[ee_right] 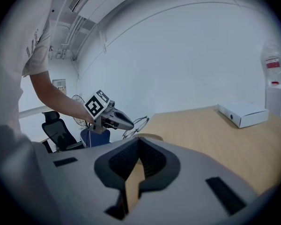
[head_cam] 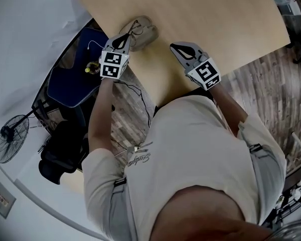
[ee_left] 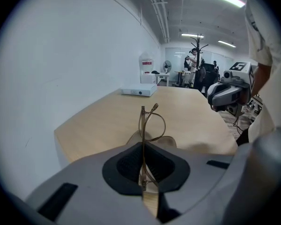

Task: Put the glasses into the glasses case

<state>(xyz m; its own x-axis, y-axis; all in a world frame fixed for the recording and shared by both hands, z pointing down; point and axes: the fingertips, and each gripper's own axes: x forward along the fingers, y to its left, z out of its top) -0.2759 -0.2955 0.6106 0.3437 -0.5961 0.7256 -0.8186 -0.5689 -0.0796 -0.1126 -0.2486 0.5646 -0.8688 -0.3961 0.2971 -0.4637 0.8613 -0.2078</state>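
Thin gold wire-rimmed glasses (ee_left: 150,124) stand on edge between the jaws of my left gripper (ee_left: 143,165), which is shut on them. Just beyond and below them lies the beige glasses case (ee_left: 166,142), open on the wooden table (ee_left: 107,121). In the head view the left gripper (head_cam: 123,39) hovers at the case (head_cam: 145,31) near the table's left edge. My right gripper (head_cam: 179,48) hangs over the table to the right of the case, shut with nothing in it. The right gripper view shows the left gripper (ee_right: 110,118), the glasses (ee_right: 136,124) and the case (ee_right: 149,136) ahead.
A flat white box (ee_left: 139,91) lies at the table's far end, also seen in the right gripper view as the box (ee_right: 246,114). Beside the table's left edge are a blue chair (head_cam: 72,82), a black chair (head_cam: 60,152) and a floor fan (head_cam: 10,137). People stand far off.
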